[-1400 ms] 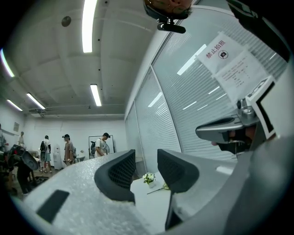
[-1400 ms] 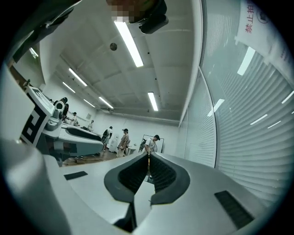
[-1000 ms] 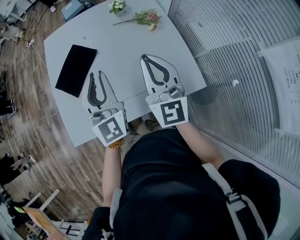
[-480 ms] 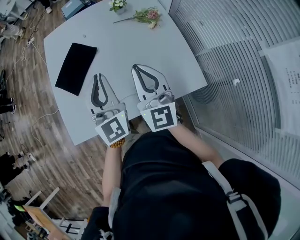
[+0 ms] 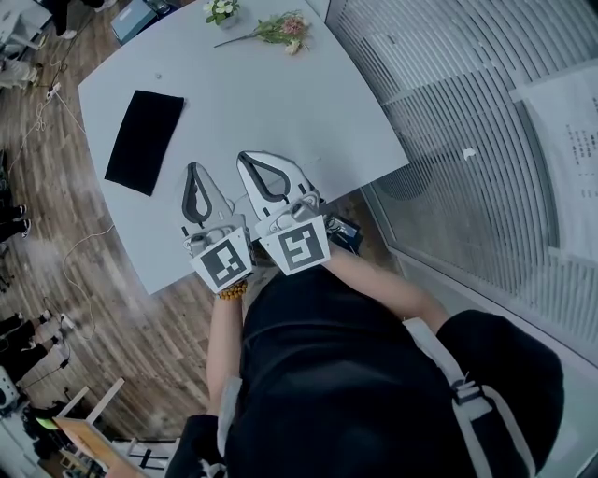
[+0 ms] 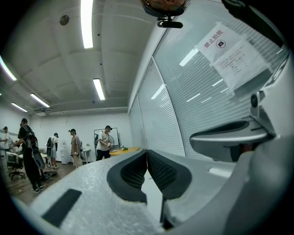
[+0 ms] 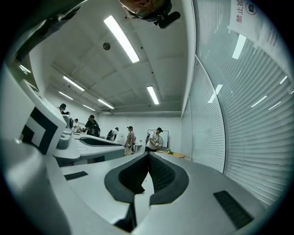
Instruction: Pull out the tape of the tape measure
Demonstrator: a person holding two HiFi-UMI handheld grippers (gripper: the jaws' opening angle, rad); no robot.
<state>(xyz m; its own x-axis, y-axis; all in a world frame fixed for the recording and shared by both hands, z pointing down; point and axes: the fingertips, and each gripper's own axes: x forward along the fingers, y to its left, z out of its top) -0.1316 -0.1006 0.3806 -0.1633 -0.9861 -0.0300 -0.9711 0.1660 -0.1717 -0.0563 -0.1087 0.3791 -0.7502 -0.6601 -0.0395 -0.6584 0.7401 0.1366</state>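
No tape measure shows in any view. My left gripper (image 5: 193, 169) lies low over the near edge of the grey table (image 5: 280, 103). Its jaws have just closed and now meet at the tips (image 6: 147, 152) with nothing between them. My right gripper (image 5: 246, 158) sits right beside it, almost touching, also shut and empty (image 7: 148, 155). Each gripper's body fills the side of the other's view. Both point away from me across the tabletop.
A black rectangular pad (image 5: 143, 140) lies at the table's left. A flower stem (image 5: 271, 29) and a small flower pot (image 5: 220, 10) sit at the far end. A glass wall with blinds (image 5: 467, 121) runs along the right. A dark object (image 5: 342, 231) shows below the near table edge. People stand far off (image 6: 27, 151).
Both grippers have come down and back toward me, and the right one has moved left to sit against the left one. The left jaws have gone from slightly apart to shut.
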